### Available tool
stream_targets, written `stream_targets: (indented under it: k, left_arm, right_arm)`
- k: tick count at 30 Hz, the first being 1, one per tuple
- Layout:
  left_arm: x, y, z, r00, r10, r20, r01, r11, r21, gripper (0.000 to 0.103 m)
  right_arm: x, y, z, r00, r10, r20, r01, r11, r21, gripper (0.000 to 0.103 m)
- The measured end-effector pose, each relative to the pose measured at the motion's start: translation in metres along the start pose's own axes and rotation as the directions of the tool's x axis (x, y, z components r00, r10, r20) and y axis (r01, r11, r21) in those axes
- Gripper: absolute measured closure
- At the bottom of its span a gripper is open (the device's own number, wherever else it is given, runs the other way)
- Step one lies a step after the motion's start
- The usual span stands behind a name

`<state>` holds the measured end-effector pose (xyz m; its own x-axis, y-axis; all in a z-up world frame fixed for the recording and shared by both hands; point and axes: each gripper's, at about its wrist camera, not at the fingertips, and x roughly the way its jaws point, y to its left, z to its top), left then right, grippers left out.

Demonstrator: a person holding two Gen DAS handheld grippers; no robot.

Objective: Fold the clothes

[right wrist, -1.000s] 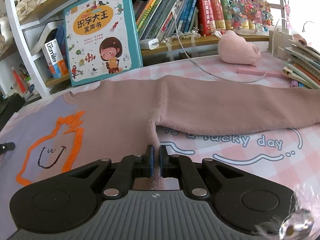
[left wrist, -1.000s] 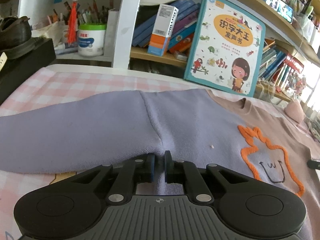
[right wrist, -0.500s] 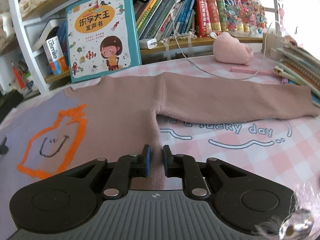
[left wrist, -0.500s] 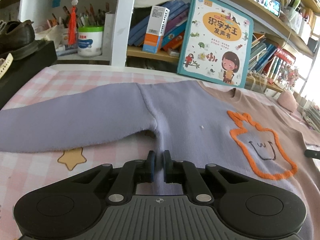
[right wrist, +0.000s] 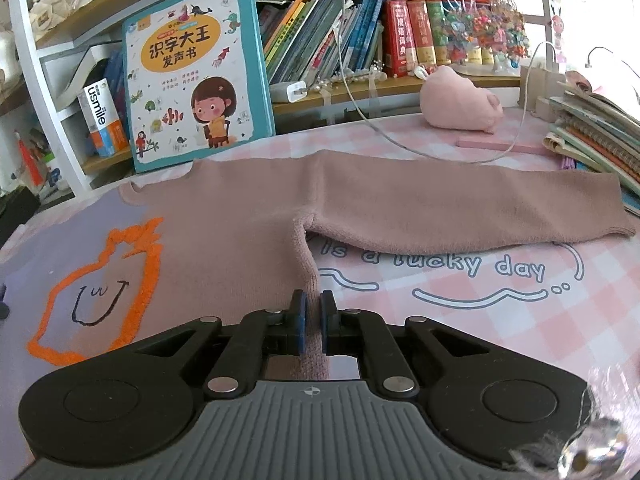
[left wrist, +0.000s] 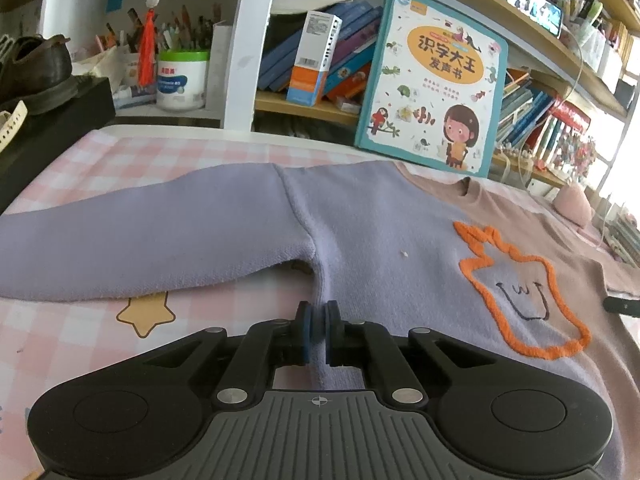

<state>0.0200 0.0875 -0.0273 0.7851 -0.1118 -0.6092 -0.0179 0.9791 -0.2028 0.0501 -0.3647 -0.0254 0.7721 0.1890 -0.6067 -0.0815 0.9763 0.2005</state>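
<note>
Sweater [left wrist: 380, 240], half lilac and half dusty pink with an orange outlined motif [left wrist: 520, 292], lies face-up and spread flat on the pink checked tablecloth [right wrist: 520, 320], its neckline just before the propped picture book [right wrist: 196, 76]. Left gripper [left wrist: 317, 330] is clamped on the lilac side seam below the underarm, and right gripper [right wrist: 311, 326] likewise on the pink side seam. Judged step: both edges secured for the first fold; next move calls for lifting both sides evenly and carrying them across the body without dragging the outstretched sleeves.

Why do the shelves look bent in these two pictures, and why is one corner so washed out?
Left wrist view: the fisheye lens bows the shelf into a curve, and window light bleaches the right edge; the sweater stays sharp. Right wrist view: the white shelf post curves the same way, glare whitens the top right corner, and a blurred shiny thing sits out of focus at bottom right.
</note>
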Motion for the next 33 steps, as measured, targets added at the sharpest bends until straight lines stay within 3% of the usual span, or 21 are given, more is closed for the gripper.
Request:
stream_targets:
  k: [9,15,17,18,19,20,22,27,30,33]
  left_arm:
    - [-0.001,-0.003,-0.002,1.000,0.012,0.005,-0.012,1.000,0.007,0.098]
    - [-0.005,-0.015,-0.006,0.997,0.077,0.024,-0.079,0.994,0.071,0.092]
    - [-0.009,-0.018,-0.005,0.995,0.097,0.034,-0.100,0.991,0.085,0.089]
    - [-0.011,-0.019,-0.005,0.994,0.104,0.042,-0.107,0.991,0.082,0.084]
    - [-0.015,-0.019,-0.005,0.993,0.104,0.051,-0.108,0.991,0.077,0.075]
    - [-0.018,-0.018,-0.005,0.993,0.103,0.059,-0.107,0.992,0.071,0.069]
    - [-0.024,-0.019,-0.006,0.992,0.101,0.075,-0.106,0.992,0.067,0.047]
    - [-0.035,-0.030,-0.015,0.988,0.120,0.098,-0.131,0.985,0.112,0.031]
    - [-0.040,-0.038,-0.022,0.986,0.129,0.104,-0.143,0.979,0.143,0.023]
    - [-0.044,-0.042,-0.028,0.985,0.134,0.109,-0.150,0.976,0.155,0.022]
  right_arm:
    - [-0.004,0.003,-0.005,1.000,-0.008,0.010,0.008,1.000,-0.005,0.096]
    - [-0.006,0.010,-0.006,0.999,-0.036,0.013,0.036,0.999,-0.040,0.093]
    - [-0.009,0.010,-0.007,0.999,-0.036,0.018,0.037,0.999,-0.038,0.081]
    - [-0.011,0.010,-0.007,0.999,-0.034,0.024,0.034,0.999,-0.034,0.064]
    - [-0.014,0.010,-0.008,0.999,-0.033,0.032,0.034,0.999,-0.032,0.055]
    - [-0.017,0.010,-0.008,0.999,-0.032,0.039,0.033,0.999,-0.030,0.054]
    - [-0.021,0.012,-0.009,0.998,-0.038,0.047,0.040,0.999,-0.031,0.049]
    - [-0.031,0.017,-0.015,0.997,-0.048,0.060,0.051,0.998,-0.048,0.031]
    - [-0.033,0.021,-0.019,0.997,-0.052,0.061,0.055,0.997,-0.060,0.025]
    - [-0.035,0.028,-0.023,0.997,-0.048,0.058,0.053,0.995,-0.081,0.024]
